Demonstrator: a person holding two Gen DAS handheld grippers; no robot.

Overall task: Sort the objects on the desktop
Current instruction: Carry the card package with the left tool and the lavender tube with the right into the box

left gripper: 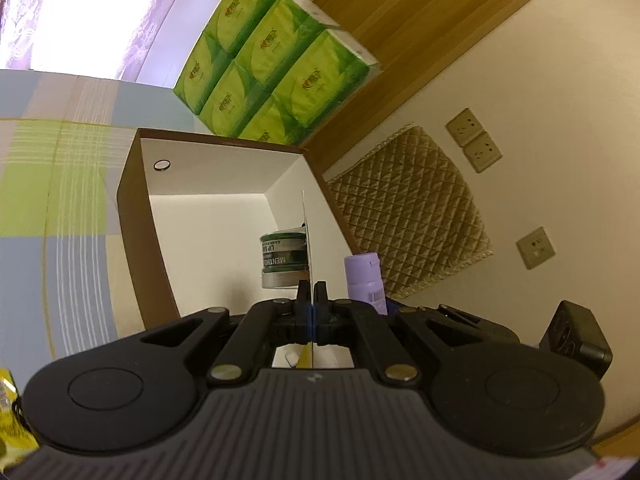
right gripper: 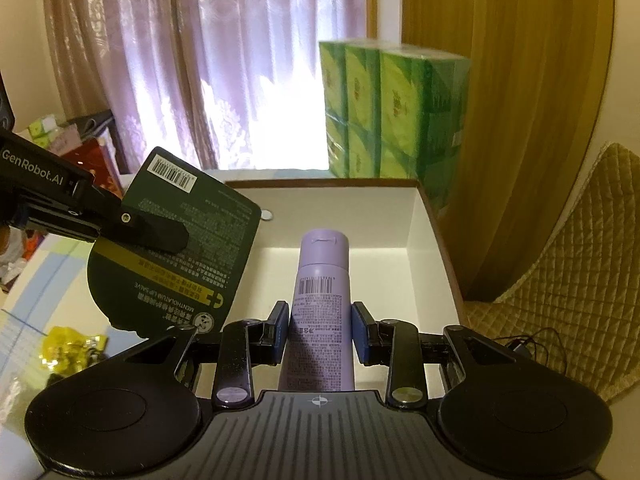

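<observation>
My left gripper (left gripper: 311, 289) is shut on the thin card of a dark green lip salve blister pack (left gripper: 285, 259), seen edge-on, held over the open brown box (left gripper: 132, 216) with white inside. In the right wrist view the same pack (right gripper: 180, 256) hangs at the left over the box's left rim, pinched by the left gripper's fingers (right gripper: 156, 236). My right gripper (right gripper: 320, 326) is shut on a lilac bottle (right gripper: 320, 300) and holds it over the box (right gripper: 432, 256). The bottle also shows in the left wrist view (left gripper: 365, 280).
A stack of green tissue packs (right gripper: 392, 120) stands behind the box. A quilted tan cushion (right gripper: 580, 280) lies to the right, with a black cable beside it. Yellow wrappers (right gripper: 72, 350) lie on the checked tablecloth (left gripper: 52, 184) to the left. Curtains hang behind.
</observation>
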